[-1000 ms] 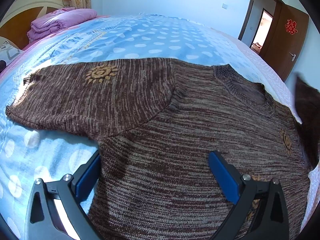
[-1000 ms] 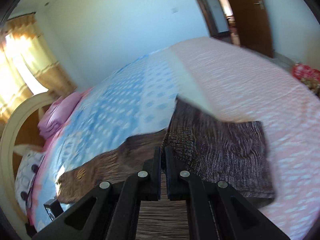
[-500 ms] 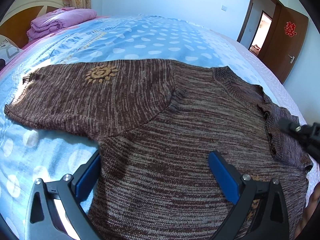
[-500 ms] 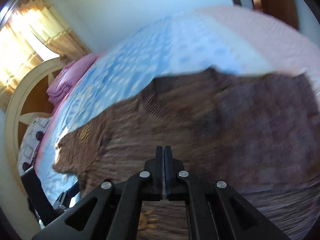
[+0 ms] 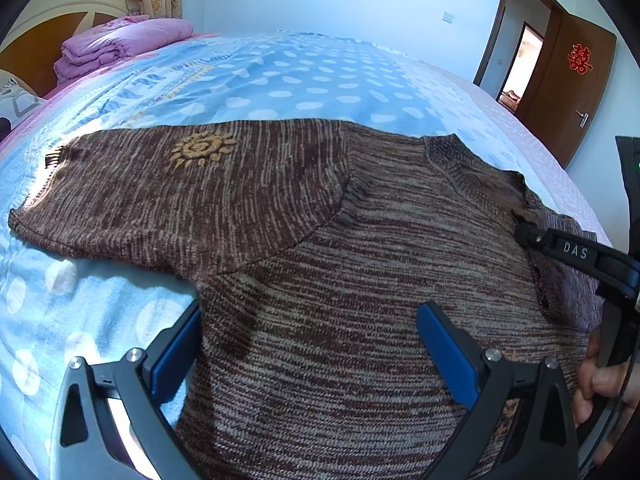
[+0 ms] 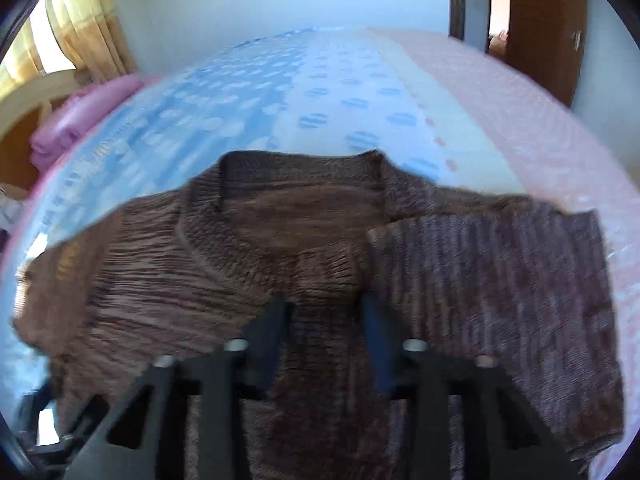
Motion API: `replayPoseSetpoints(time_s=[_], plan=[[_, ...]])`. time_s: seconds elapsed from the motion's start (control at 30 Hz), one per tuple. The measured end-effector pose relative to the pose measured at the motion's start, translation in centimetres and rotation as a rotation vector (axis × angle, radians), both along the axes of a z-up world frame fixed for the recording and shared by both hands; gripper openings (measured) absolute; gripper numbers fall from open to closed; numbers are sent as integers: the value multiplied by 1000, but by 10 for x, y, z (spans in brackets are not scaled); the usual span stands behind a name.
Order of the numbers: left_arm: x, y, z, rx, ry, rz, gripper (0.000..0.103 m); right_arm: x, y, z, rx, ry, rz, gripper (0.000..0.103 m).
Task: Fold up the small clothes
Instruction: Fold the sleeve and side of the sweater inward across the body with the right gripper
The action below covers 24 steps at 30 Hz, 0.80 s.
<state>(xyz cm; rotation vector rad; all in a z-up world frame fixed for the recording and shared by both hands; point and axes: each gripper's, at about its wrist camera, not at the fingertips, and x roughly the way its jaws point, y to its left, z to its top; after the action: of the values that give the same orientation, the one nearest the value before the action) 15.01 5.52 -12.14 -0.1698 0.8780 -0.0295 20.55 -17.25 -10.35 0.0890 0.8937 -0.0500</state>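
A brown knitted sweater (image 5: 360,280) lies flat on the bed, its left sleeve (image 5: 160,192) with a yellow sun patch spread out to the side. My left gripper (image 5: 308,332) is open and empty, low over the sweater's body near its left edge. In the right wrist view the sweater (image 6: 248,256) shows its collar, and the right sleeve (image 6: 500,288) lies folded over the body, inside out. My right gripper (image 6: 324,312) is open and empty just above the fabric below the collar. It also shows at the right edge of the left wrist view (image 5: 576,252).
The bed has a blue dotted sheet (image 5: 280,80) and a pink part (image 6: 520,92) toward the door. A folded pink blanket (image 5: 120,44) lies by the headboard. A brown door (image 5: 580,84) stands open at the far right.
My right gripper carried the right sleeve over the sweater's body, then opened and let it go. The left gripper has not moved.
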Motion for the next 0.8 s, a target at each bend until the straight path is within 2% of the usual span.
replayPoseSetpoints(time_s=[0.03,0.07,0.13,0.23,0.3,0.37,0.43,0.47,0.57,0.63,0.7,0.8], plan=[[0,0,0,-1,-1,0,103,0,-5,2,16,3,-21,11],[0,0,0,-3,-2,0,103,-2,-11,5,54,-6,-40,9],[0,1,0,-5,-4,0,103,-10,-16,17,111,-60,-68,8],[0,1,0,-5,-5,0,103,-12,0,32,123,-126,-39,8],[0,1,0,-4,-5,0,103,-3,12,31,145,-112,-8,8],[0,1,0,-5,-6,0,103,7,25,22,124,-88,7,8],[0,1,0,-6,-7,-1,103,17,35,6,121,-28,28,13],[0,1,0,-8,-9,-2,103,18,36,0,136,0,45,19],[0,1,0,-13,-11,-3,103,-4,31,15,163,-44,83,32],[-1,1,0,-13,-12,-3,103,-32,11,29,217,-125,80,32],[-1,1,0,-13,-12,-3,103,-57,-12,39,180,-187,6,32],[-1,1,0,-7,-11,-2,103,-87,-49,37,31,-176,-124,31]])
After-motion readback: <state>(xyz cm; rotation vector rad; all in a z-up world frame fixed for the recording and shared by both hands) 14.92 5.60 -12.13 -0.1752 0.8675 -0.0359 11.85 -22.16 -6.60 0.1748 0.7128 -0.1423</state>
